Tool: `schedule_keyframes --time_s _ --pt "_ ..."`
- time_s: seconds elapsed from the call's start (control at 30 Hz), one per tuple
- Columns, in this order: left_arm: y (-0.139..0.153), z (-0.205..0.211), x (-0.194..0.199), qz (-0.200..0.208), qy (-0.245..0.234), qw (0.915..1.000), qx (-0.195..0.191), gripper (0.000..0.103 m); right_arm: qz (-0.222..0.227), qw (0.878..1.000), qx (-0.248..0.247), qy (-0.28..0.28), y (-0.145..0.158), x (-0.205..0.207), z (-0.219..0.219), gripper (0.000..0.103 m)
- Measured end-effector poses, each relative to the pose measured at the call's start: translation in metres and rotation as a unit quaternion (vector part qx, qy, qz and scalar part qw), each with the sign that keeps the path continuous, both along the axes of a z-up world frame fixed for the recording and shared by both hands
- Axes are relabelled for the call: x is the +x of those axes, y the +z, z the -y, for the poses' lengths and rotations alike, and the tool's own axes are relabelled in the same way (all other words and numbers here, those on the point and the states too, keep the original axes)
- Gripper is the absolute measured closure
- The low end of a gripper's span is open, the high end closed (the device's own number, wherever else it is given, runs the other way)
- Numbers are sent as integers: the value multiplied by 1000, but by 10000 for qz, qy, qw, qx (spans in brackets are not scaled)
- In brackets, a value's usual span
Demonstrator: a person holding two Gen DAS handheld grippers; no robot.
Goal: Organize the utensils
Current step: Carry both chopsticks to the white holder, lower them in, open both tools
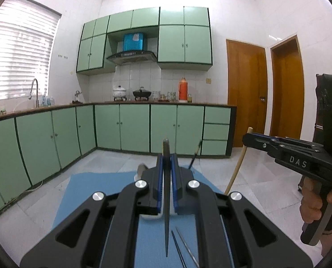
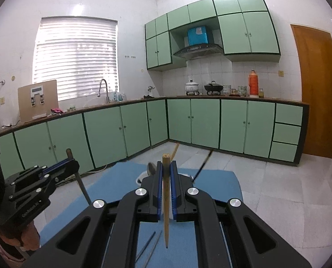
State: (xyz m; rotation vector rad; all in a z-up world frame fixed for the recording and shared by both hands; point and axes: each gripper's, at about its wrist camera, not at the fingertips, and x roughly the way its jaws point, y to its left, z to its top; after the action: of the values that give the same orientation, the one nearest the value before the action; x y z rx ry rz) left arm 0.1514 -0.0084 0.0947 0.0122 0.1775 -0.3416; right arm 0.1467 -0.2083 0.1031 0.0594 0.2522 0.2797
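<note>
My left gripper is shut on a dark chopstick that stands upright between the blue pads. It also shows in the right wrist view. My right gripper is shut on a wooden chopstick, held upright; it shows in the left wrist view too. Both are held above a blue mat. A white holder with a spoon and other utensils stands on the mat, mostly hidden behind the fingers. Two thin metal chopsticks lie on the mat below.
The mat covers a table standing on a white tiled floor. Green cabinets line the far walls, with a sink tap, pots and an orange thermos on the counter. A wooden door is at the right.
</note>
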Motion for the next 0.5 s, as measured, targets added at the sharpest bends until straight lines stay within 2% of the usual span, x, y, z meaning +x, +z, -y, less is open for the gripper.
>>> schedule_keyframes --time_s 0.33,0.5 --pt "49 13 59 488 35 9987 -165 97 308 9991 251 -113 55 50 8 96" --pt "68 21 91 756 83 9967 -271 97 420 9984 295 -234 71 84 8 96"
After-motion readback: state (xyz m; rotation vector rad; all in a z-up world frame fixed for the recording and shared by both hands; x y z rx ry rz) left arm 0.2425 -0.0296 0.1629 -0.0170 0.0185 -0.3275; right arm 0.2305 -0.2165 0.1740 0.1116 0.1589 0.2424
